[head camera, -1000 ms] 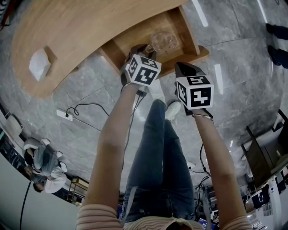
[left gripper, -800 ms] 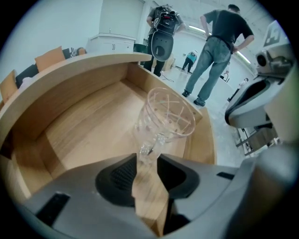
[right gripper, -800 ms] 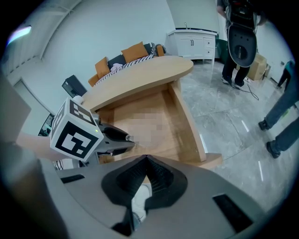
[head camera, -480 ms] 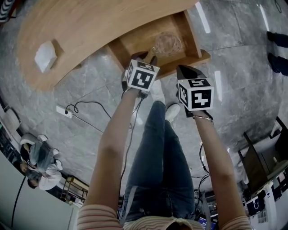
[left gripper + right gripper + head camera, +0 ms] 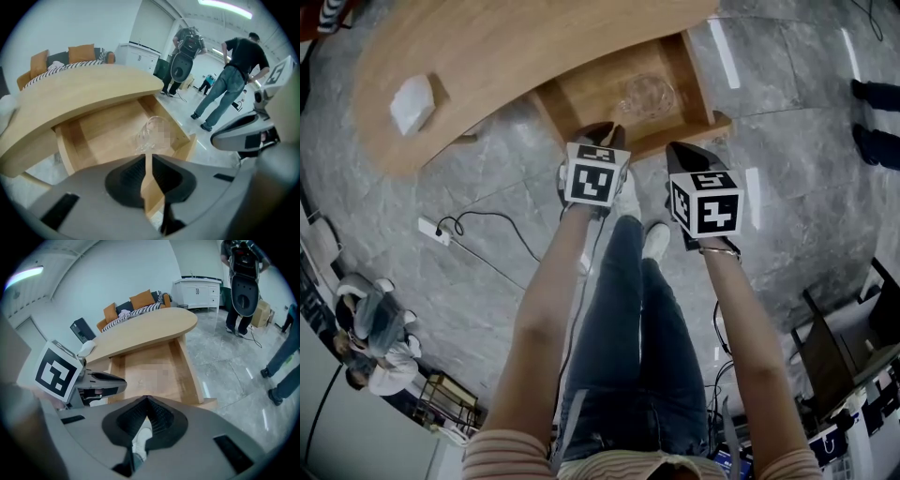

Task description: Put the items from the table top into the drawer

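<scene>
The drawer [image 5: 591,89] stands pulled out from under the desk [image 5: 506,47]. It is a shallow light-wood box with raised sides. A clear glass [image 5: 645,94] sits inside it, near the right wall and the front; whether it is upright or tipped is unclear. A small white folded item [image 5: 412,103] lies on the desk's left end, well apart from the drawer.

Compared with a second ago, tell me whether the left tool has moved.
Yes. The left tool has pulled back from the glass in the drawer; its jaws have just been closing on nothing.
</scene>
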